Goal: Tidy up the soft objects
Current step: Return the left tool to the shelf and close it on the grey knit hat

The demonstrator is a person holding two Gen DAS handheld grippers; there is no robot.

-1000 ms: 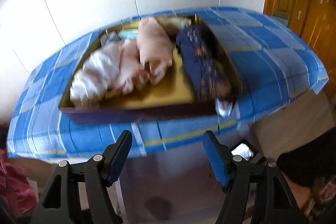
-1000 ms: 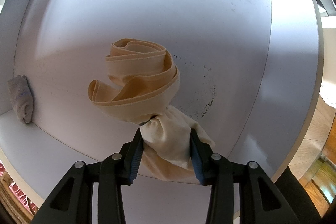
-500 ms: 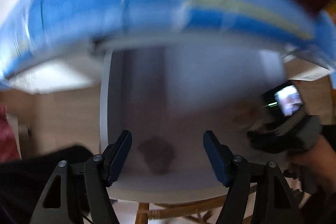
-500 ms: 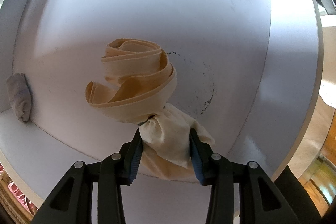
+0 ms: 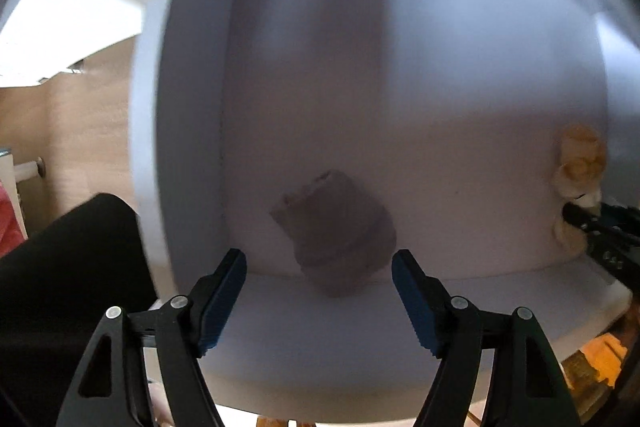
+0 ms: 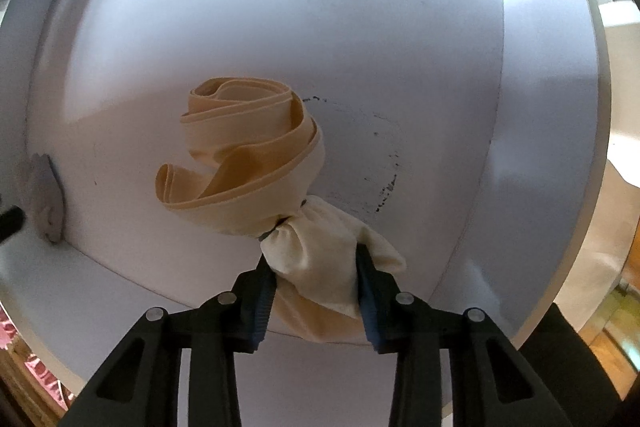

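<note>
Cream cloth gripped inside a white bin, second gripper poised over a grey bundle

Two hand-held grippers point steeply down into a white bin (image 6: 540, 107) with smooth walls and a flat floor. The right gripper (image 6: 316, 269) is clamped on a cream cloth (image 6: 248, 163): its blue-padded fingers (image 6: 262, 287) press on the gathered lower end of the fabric from both sides, and its jaws have just been closing further on that bunched fabric. Above the pinch, the cloth is cinched by a dark tie and then opens into loose, ribbon-like loops that curl upward in the right wrist view. The cloth sits near the middle of the bin floor, close to a faint ring of dark scuff marks (image 6: 380, 163).

The left gripper (image 5: 319, 263) stands open, its jaws having just been widening, with nothing between its pads. Just beyond its fingertips a small grey rolled bundle (image 5: 336, 239) lies on the bin floor where the floor meets the near wall; the picture is blurred, so whether the bundle touches that wall is unclear. In the left wrist view the cream cloth (image 5: 580, 163) appears far off at the right edge, with the right gripper's black fingers against it. The grey bundle (image 6: 48, 203) and the cream cloth are well apart. A person's dark sleeve (image 5: 72, 259) shows beside the bin's outer wall.
</note>
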